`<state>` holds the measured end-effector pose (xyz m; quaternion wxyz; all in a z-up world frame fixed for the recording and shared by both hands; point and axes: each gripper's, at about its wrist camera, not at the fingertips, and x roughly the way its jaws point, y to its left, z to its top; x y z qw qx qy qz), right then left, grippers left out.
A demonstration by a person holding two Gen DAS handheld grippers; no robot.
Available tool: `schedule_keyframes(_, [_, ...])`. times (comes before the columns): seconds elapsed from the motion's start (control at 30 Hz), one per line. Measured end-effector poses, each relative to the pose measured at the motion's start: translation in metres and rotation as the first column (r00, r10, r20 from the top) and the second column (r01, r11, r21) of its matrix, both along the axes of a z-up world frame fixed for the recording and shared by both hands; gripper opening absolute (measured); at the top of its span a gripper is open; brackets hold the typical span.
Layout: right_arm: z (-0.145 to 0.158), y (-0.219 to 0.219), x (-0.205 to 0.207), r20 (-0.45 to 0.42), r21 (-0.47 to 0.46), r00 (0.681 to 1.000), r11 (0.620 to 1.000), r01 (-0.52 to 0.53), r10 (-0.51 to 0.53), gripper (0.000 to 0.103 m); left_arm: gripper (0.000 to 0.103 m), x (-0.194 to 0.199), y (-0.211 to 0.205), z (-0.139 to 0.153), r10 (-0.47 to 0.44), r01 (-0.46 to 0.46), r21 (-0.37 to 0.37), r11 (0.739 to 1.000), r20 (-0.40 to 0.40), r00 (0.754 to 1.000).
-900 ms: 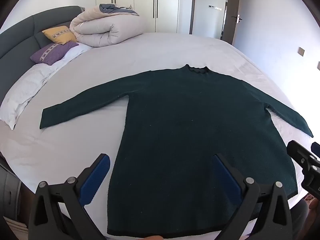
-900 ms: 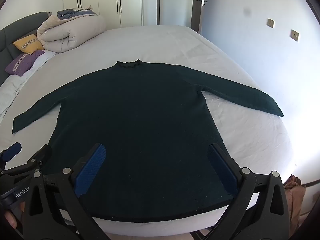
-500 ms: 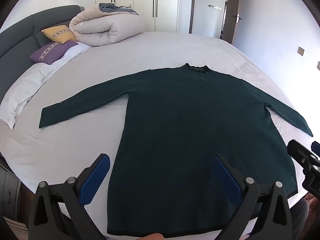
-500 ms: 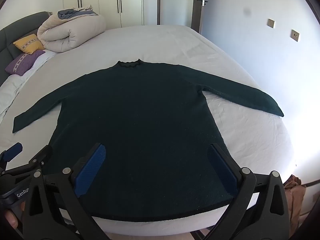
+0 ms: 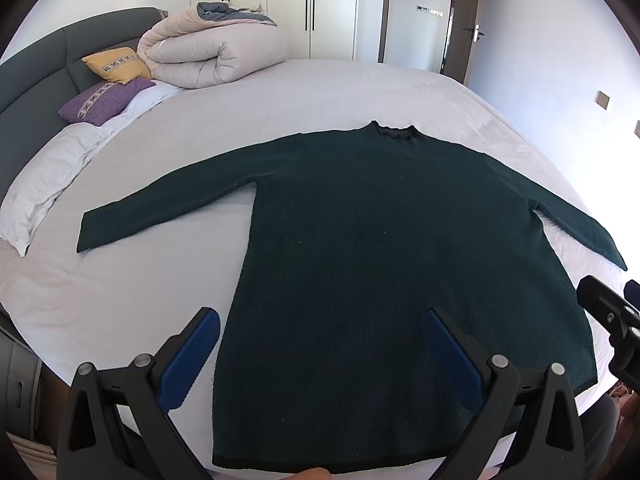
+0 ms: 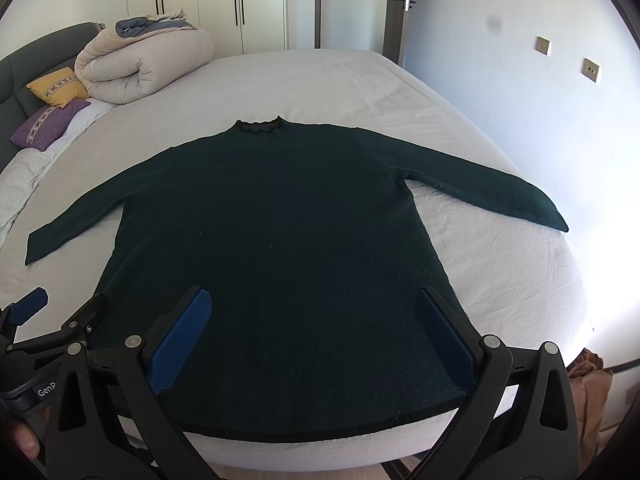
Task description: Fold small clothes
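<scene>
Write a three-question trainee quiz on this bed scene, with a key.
1. True or false: the dark green knit sweater lies flat with both sleeves spread out.
2. Which claw grips fabric? A) left claw B) right claw C) neither
3. Fill in: the yellow patterned cushion sits beside the rolled beige ____.

Key
1. True.
2. C; both are open above the hem.
3. Duvet; both lie at the head of the white-sheeted bed.

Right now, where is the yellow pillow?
In both views the yellow pillow sits far left, against the headboard, between the purple pillow and the rolled duvet.
</scene>
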<state>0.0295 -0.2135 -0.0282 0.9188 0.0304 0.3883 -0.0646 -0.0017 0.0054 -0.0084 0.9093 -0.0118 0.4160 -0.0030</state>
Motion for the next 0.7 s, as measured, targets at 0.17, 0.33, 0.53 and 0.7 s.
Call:
schedule_keyframes(0.17, [0.0002, -0.0002, 0.0002, -0.002, 0.001, 1.000, 1.000, -0.002, 0.002, 0.103, 0.103, 0.0008, -0.0006, -0.0006, 0.001, -0.001, 0.001, 1.000, -0.001, 1.000])
schedule_keyframes(0.33, [-0.0004, -0.0004, 0.0003, -0.001, 0.001, 1.000, 1.000, -0.002, 0.002, 0.103, 0.103, 0.0001, -0.0004, -0.0021, 0.000, 0.000, 0.001, 1.000, -0.003, 1.000])
schedule_keyframes(0.53, [-0.0011, -0.0001, 0.0001, -0.001, 0.001, 1.000, 1.000, -0.002, 0.002, 0.103, 0.103, -0.0003, 0.0002, -0.0022, 0.000, 0.000, 0.000, 1.000, -0.003, 1.000])
schedule_keyframes(0.7, [-0.0029, 0.0001, -0.0003, -0.002, 0.002, 1.000, 1.000, -0.002, 0.002, 0.103, 0.103, -0.0001, 0.0004, -0.0020, 0.000, 0.000, 0.001, 1.000, -0.004, 1.000])
